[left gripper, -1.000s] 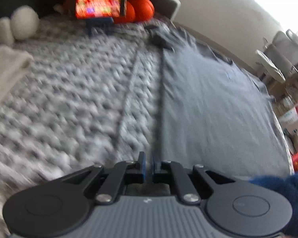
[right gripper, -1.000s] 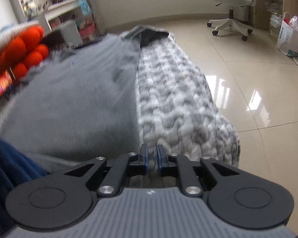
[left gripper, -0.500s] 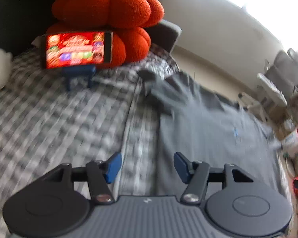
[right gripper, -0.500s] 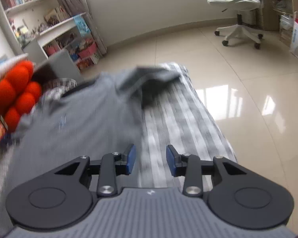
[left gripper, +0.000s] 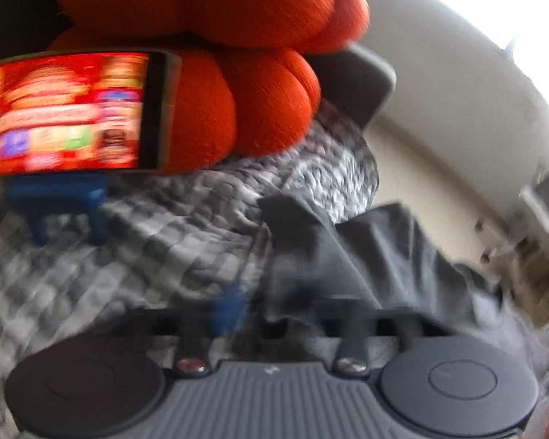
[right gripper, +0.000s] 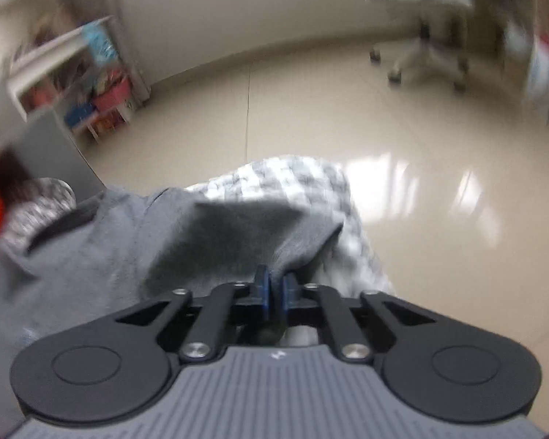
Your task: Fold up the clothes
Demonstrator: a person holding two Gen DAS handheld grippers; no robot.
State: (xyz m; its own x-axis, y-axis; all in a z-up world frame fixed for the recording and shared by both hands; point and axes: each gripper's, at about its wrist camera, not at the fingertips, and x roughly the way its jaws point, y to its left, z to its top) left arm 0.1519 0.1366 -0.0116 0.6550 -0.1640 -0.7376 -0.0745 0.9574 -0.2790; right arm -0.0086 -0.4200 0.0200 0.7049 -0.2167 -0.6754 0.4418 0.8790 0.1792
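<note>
The right gripper had its jaws pressed nearly together on a fold of the grey shirt at its sleeve end, the cloth bunched just ahead of the blue pads. The left gripper was badly blurred: one blue pad showed beside a dark sleeve that draped over where the other should be, so whether it was closed on the cloth could not be told. The shirt lay on the checked blanket, its body mostly flat and spread toward the camera, the sleeves rumpled and raised at the far end. Judged from that, the folding looked only partly along: both sleeve ends were being dealt with, while the body showed no fold across it, so the main folds seemed left to make. Beyond stood a phone on a blue stand against an orange cushion; farther off were a pale floor and an office chair.
</note>
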